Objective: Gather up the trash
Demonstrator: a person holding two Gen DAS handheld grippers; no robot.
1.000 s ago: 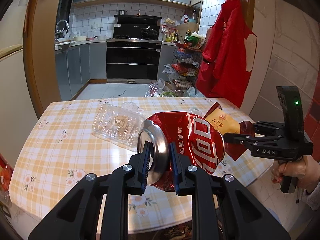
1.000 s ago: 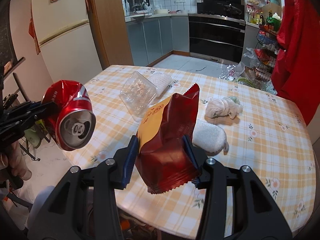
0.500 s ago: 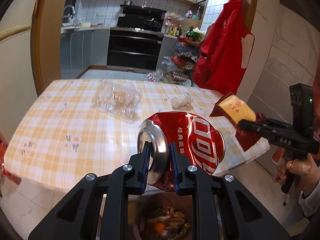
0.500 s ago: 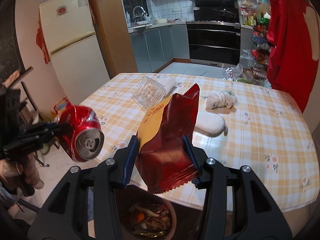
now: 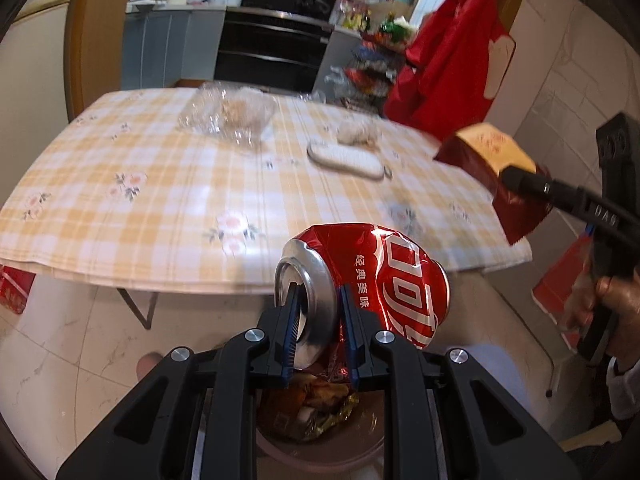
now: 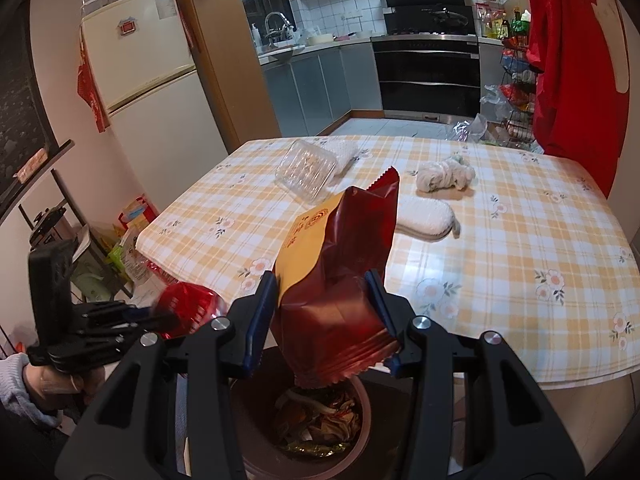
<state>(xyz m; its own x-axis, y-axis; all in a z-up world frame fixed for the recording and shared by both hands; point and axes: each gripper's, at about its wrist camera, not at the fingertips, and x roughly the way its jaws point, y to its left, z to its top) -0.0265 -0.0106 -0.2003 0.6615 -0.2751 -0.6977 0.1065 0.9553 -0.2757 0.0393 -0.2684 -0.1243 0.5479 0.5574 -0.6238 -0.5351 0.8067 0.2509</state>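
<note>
A cream fridge point(image 6: 136, 68) stood left of a wooden doorway, with grey kitchen cabinets point(image 6: 320, 84) and a black oven point(image 6: 428, 76) beyond. Pale tiles point(image 5: 60, 344) covered the floor, and a red garment point(image 6: 572, 56) hung on the right.

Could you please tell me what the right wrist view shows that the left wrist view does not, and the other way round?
Only the right wrist view shows the cream fridge, the kitchen sink tap, and the snack bag directly above the open bin.

Only the left wrist view shows the crushed red can close up, its silver end pinched by the left gripper, plus the person's right hand.

Both show the checked table, the clear plastic container, the white pad, the crumpled tissue, the bin and both held items.
</note>
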